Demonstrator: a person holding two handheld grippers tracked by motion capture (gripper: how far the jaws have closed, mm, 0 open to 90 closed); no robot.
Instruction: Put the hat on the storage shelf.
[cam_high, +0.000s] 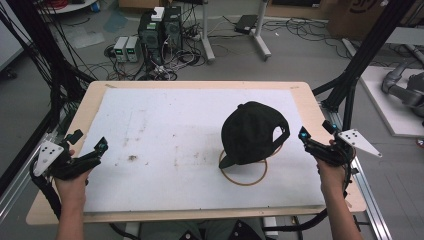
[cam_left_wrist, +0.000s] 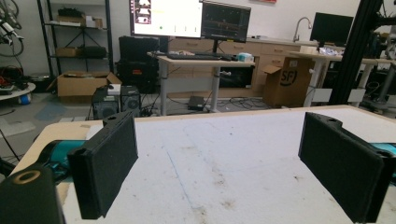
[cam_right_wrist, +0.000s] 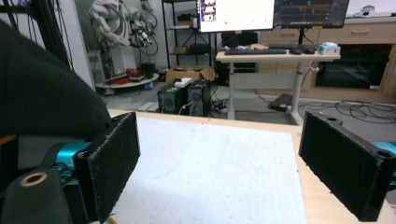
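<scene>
- Black baseball cap (cam_high: 252, 134) sits at about 3 o'clock from the centre of the white work mat (cam_high: 170, 125), crown up, its brim pointing toward 7 o'clock and its rear strap opening facing 3 o'clock.
- The cap rests partly over a thin tan ring (cam_high: 243, 172), whose near arc shows on the mat at the cap's 6 o'clock; the far arc is hidden under the cap.
- Left gripper (cam_high: 100, 146) is held at the mat's 8 o'clock edge, pointing toward 2 o'clock, well apart from the cap. The left gripper view shows its two black padded jaws spread wide with nothing between them, stained mat surface below (cam_left_wrist: 219, 158).
- Right gripper (cam_high: 303, 134) is held at the 3 o'clock edge of the wooden table (cam_high: 310, 105), just beside the cap's strap side but not touching it. In the right gripper view its jaws stand wide apart and hold nothing; the dark fabric of the cap (cam_right_wrist: 42, 93) rises at 9 o'clock beyond the jaw on that side.
- Each gripper is carried in one of the person's hands, forearms entering from 6 o'clock.
- Mat carries brown smudges near its 7 o'clock area.
</scene>
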